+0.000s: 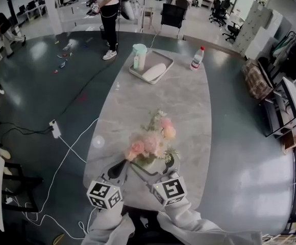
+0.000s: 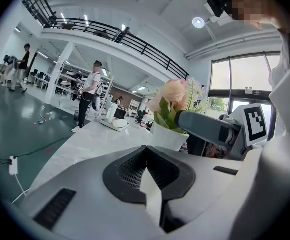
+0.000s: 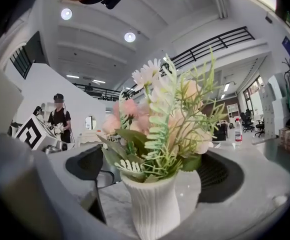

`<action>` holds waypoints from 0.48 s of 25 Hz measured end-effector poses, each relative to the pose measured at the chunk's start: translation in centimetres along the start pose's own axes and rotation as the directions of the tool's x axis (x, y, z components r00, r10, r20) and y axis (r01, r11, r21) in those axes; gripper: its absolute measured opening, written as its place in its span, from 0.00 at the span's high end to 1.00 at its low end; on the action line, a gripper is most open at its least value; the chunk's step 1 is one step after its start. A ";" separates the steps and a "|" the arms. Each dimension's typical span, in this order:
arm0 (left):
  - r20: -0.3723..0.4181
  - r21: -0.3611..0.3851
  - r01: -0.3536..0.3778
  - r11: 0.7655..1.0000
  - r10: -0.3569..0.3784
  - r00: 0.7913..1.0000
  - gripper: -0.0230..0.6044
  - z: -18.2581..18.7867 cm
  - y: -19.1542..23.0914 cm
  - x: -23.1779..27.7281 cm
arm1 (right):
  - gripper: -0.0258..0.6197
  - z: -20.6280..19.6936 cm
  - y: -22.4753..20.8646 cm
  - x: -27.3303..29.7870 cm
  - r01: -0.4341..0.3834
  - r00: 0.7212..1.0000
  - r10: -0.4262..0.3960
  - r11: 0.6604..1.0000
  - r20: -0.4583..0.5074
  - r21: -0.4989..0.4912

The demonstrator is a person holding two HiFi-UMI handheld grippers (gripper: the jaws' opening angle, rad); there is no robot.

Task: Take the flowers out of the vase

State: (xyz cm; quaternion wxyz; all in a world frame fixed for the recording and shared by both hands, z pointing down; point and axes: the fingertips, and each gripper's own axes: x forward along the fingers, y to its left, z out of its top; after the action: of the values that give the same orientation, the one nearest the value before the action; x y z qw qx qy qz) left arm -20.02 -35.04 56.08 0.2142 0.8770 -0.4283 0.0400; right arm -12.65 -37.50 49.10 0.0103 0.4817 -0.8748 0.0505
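Observation:
A white ribbed vase [image 1: 147, 161] holding pink and cream flowers [image 1: 153, 137] with green sprigs stands near the front edge of the marble table [image 1: 153, 96]. My right gripper [image 1: 169, 164] is open and its jaws stand on either side of the vase [image 3: 152, 204], with the flowers [image 3: 165, 114] rising right in front of the camera. I cannot see either jaw pressing on the vase. My left gripper [image 1: 123, 166] sits just left of the vase, shut on nothing [image 2: 146, 150]. In the left gripper view the vase [image 2: 167, 138] is ahead to the right.
At the table's far end lies a tray [image 1: 164, 60] with a light green pitcher [image 1: 139, 56] and a white object, and a bottle [image 1: 197, 58] stands to its right. A person [image 1: 107, 14] stands beyond. Cables and a power strip [image 1: 55, 129] lie on the floor at left.

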 end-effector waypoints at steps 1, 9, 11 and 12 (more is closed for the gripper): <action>0.001 0.001 -0.001 1.000 0.001 1.000 0.96 0.1 0.0 0.0 | 0.06 0.1 0.0 0.0 -0.004 1.000 0.004 1.000 0.004 -0.004; -0.003 0.000 0.000 1.000 0.000 1.000 0.96 0.3 -0.2 0.3 | 0.36 1.6 -0.5 -0.7 0.024 0.998 -0.021 0.999 0.060 -0.046; -0.002 0.001 0.001 1.000 -0.001 1.000 0.96 0.2 -0.2 0.5 | 0.43 1.3 -0.7 -0.9 0.028 0.999 -0.026 0.998 0.040 -0.055; -0.003 0.001 0.001 1.000 -0.001 1.000 0.96 0.1 -0.2 0.6 | 0.46 1.1 -0.7 -0.9 0.030 0.999 -0.028 0.998 0.032 -0.059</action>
State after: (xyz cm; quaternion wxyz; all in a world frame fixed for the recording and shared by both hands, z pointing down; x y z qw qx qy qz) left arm -19.50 -35.38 56.01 0.2144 0.8772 -0.4276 0.0412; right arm -11.51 -37.23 47.97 0.0115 0.4944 -0.8690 0.0168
